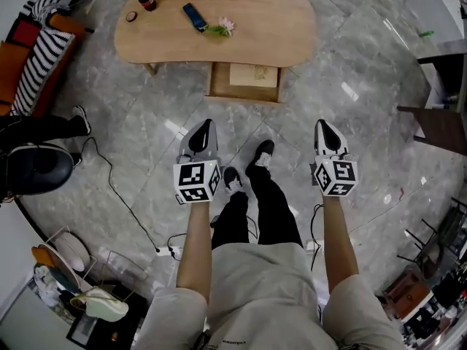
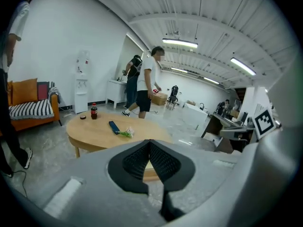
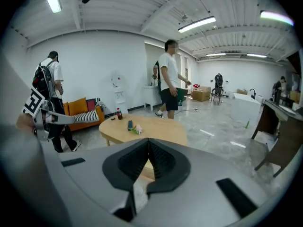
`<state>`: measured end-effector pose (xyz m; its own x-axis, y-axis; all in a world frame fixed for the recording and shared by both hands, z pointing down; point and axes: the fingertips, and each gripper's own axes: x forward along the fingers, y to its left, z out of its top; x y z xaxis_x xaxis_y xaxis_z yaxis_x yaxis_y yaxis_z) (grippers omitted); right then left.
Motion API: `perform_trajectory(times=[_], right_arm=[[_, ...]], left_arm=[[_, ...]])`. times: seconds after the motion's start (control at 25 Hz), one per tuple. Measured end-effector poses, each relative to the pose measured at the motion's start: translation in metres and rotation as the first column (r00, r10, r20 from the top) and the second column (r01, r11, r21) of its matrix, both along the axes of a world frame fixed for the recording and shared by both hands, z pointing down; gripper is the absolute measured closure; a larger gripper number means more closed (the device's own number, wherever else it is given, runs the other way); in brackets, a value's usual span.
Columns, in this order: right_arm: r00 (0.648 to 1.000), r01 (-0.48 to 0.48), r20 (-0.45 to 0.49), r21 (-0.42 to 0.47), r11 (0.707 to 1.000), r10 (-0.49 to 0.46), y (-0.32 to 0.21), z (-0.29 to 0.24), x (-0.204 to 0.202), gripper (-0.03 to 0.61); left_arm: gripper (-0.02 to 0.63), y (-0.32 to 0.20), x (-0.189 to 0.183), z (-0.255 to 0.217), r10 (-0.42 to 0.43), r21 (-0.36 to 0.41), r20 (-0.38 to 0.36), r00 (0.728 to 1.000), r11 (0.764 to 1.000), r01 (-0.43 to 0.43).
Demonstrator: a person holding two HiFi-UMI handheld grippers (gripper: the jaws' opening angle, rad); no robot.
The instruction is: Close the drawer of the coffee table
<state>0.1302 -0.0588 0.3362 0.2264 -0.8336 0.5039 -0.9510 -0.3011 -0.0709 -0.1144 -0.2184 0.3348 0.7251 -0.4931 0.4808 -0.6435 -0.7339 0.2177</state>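
Observation:
The oval wooden coffee table [image 1: 277,28] stands at the top of the head view. Its drawer [image 1: 244,98] is pulled out toward me, with a pale flat thing lying inside. My left gripper [image 1: 206,127] and right gripper [image 1: 323,126] hang over the grey floor, well short of the drawer, one to each side of it. Both point toward the table and touch nothing. In the left gripper view the left gripper [image 2: 150,142] has its pads meeting at the tip, with the table [image 2: 94,131] beyond. The right gripper [image 3: 148,141] is shut too, with nothing held.
On the table are a cola bottle [image 1: 146,0], a dark blue flat object [image 1: 195,17] and a small flower [image 1: 221,27]. A striped sofa [image 1: 33,68] stands at left and a cable [image 1: 120,195] crosses the floor. Dark furniture [image 1: 438,126] is at right. Two people [image 2: 144,82] stand behind the table.

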Motion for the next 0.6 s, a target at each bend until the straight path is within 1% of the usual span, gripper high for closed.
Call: perform_trajectory(times=[0.12, 0.28, 0.48, 0.6], right_arm=[[1.0, 0.011, 0.007, -0.035, 0.999, -0.01, 0.007, 0.024, -0.005, 0.561], [0.999, 0.031, 0.016, -0.009, 0.999, -0.03, 0.003, 0.053, 0.003, 0.561], [0.999, 0.037, 0.001, -0.009, 0.999, -0.037, -0.004, 0.115, 0.017, 0.561], [0.998, 0.068, -0.009, -0.002, 0.998, -0.068, -0.008, 0.153, 0.02, 0.561]], left_arm=[[0.604, -0.005, 0.002, 0.017, -0.009, -0.007, -0.012, 1.0, 1.0, 0.009], [0.604, -0.014, 0.014, 0.046, -0.003, -0.008, -0.013, 1.0, 1.0, 0.003], [0.604, -0.026, 0.03, 0.102, -0.018, -0.016, -0.011, 1.0, 1.0, 0.018], [0.604, -0.03, 0.038, 0.142, 0.0, -0.014, -0.006, 1.0, 1.0, 0.0]])
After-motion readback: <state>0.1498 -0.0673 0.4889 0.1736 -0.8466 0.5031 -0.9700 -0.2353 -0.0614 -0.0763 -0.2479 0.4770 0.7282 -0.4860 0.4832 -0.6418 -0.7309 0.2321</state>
